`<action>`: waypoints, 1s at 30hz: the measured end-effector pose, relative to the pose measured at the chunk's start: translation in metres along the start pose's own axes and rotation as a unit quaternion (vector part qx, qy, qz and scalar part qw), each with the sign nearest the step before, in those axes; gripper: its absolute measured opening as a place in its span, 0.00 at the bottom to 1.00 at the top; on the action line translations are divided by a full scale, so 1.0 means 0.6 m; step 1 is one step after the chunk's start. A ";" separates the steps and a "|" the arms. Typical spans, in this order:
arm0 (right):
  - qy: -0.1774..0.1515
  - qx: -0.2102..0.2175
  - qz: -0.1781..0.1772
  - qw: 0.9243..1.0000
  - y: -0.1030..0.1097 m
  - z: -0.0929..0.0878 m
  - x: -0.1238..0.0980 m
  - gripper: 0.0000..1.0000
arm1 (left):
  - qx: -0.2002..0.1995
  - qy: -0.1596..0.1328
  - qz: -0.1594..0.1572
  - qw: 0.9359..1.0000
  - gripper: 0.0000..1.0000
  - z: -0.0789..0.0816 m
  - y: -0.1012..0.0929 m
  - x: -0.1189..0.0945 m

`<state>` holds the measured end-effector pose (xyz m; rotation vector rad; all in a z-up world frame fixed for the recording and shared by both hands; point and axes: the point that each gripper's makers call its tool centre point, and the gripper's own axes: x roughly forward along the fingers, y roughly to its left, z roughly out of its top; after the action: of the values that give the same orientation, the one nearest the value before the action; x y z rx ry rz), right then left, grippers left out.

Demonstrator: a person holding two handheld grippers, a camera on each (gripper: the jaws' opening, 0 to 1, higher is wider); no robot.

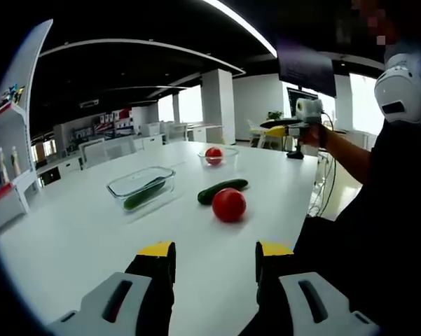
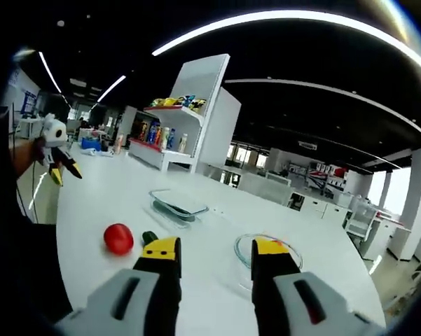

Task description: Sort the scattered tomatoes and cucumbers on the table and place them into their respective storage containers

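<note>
On the white table (image 1: 77, 238) a red tomato (image 1: 229, 204) lies beside a loose green cucumber (image 1: 222, 190). A rectangular glass container (image 1: 141, 183) to the left holds another cucumber (image 1: 145, 194). Farther back, a round glass bowl (image 1: 228, 152) holds a tomato (image 1: 214, 155). My left gripper (image 1: 216, 250) hovers open and empty above the near table. My right gripper (image 2: 216, 248) is open too, above the table; the loose tomato (image 2: 118, 238) and a cucumber end (image 2: 149, 237) lie left of its jaws, the bowl (image 2: 244, 250) partly behind them, the rectangular container (image 2: 176, 204) beyond.
A person (image 1: 385, 210) stands at the table's right edge, holding the right gripper (image 1: 307, 115) up. The left gripper (image 2: 56, 150) shows raised at the far left. A white shelf unit (image 2: 189, 126) with bottles and office chairs (image 1: 105, 150) stand beyond the table.
</note>
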<state>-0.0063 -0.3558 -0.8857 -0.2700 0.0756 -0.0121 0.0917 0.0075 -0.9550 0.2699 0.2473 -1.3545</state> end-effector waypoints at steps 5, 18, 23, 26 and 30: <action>0.001 0.004 0.000 1.000 0.011 -0.005 -0.018 0.38 | -0.003 -0.006 0.001 1.000 0.46 0.003 0.000 -0.006; -0.019 0.015 0.033 0.999 0.077 -0.003 -0.055 0.38 | 0.004 -0.016 0.020 1.000 0.46 0.010 0.015 -0.010; 0.002 -0.009 0.028 1.000 0.109 -0.041 -0.065 0.38 | 0.002 -0.016 0.023 1.000 0.46 0.009 0.019 -0.006; 0.019 -0.011 0.036 0.999 0.125 -0.065 -0.071 0.39 | 0.002 -0.019 0.024 1.000 0.46 0.012 0.021 -0.007; 0.029 0.013 0.030 0.999 0.127 -0.088 -0.082 0.39 | 0.001 -0.019 0.027 0.999 0.46 0.012 0.024 -0.008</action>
<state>-0.0591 -0.2952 -0.9529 -0.2418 0.1415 0.0376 0.1052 0.0122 -0.9457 0.2501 0.2050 -1.3060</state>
